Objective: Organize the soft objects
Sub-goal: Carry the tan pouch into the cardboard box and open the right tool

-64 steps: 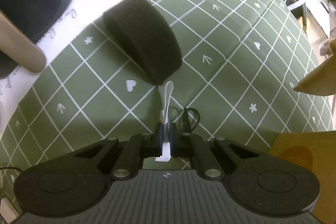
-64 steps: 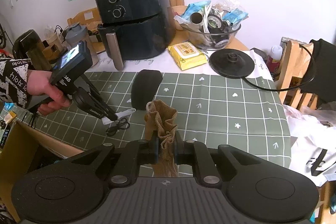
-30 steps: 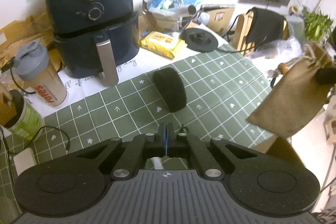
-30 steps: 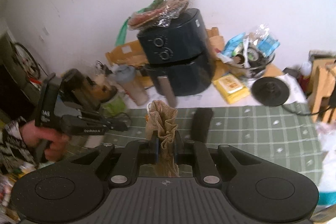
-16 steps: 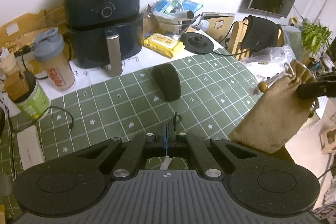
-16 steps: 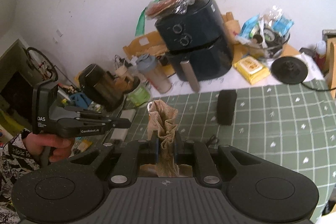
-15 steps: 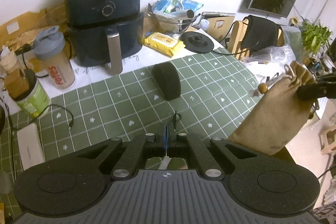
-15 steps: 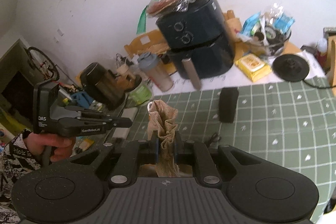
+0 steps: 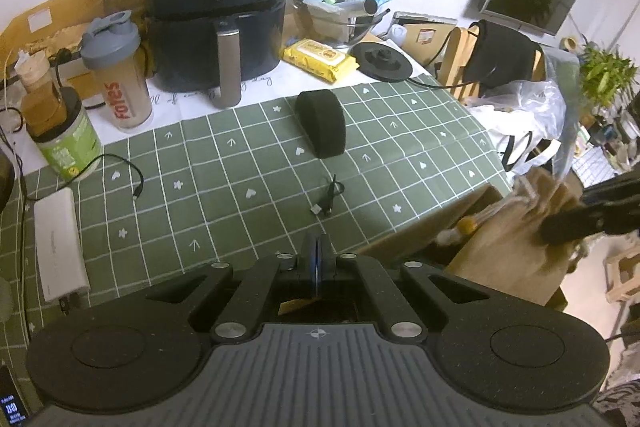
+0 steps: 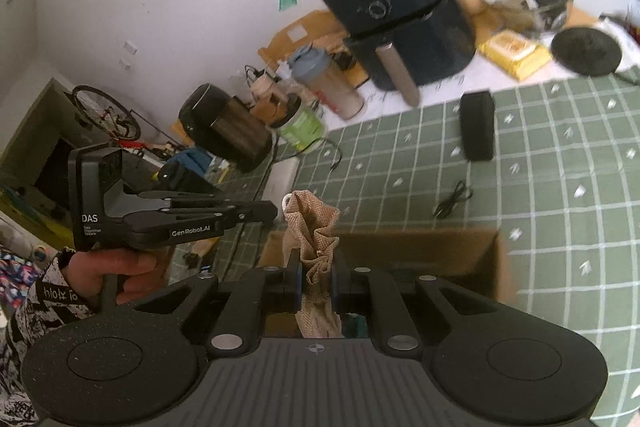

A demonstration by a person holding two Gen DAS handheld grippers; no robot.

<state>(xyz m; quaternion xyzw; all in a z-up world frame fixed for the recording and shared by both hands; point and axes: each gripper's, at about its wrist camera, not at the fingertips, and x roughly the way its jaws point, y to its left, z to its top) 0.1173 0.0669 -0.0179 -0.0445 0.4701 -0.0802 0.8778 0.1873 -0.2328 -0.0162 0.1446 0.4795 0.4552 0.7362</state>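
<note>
Burlap pouch [image 10: 314, 247] hangs pinched by its gathered neck between the jaws of the right gripper [image 10: 315, 285], its frilled mouth standing up above the fingers and its body dropping below them. From the left wrist view the same pouch [image 9: 516, 239] shows off to the right of the left tongs, beyond the table's near edge and clear of the tabletop, with pale drawstring beads dangling at its side. Directly under and just ahead of the right gripper sits an open cardboard box [image 10: 420, 247], butted against the near edge of the green checked tablecloth [image 10: 560, 155].

Left gripper [image 9: 318, 259] has its jaws pressed together with nothing between them, pointing down toward the cloth. It is held in a person's hand [image 10: 116, 267] wrapped round the handle, a patterned sleeve at the wrist, level with and left of the right tongs.

Ahead of the left tongs a small black cable [image 9: 328, 201] lies on the cloth; further ahead a black foam pad [image 9: 322, 125] stands on edge. Beyond that stands a dark air fryer [image 9: 216, 7], with a shaker bottle [image 9: 118, 71] to its left.
</note>
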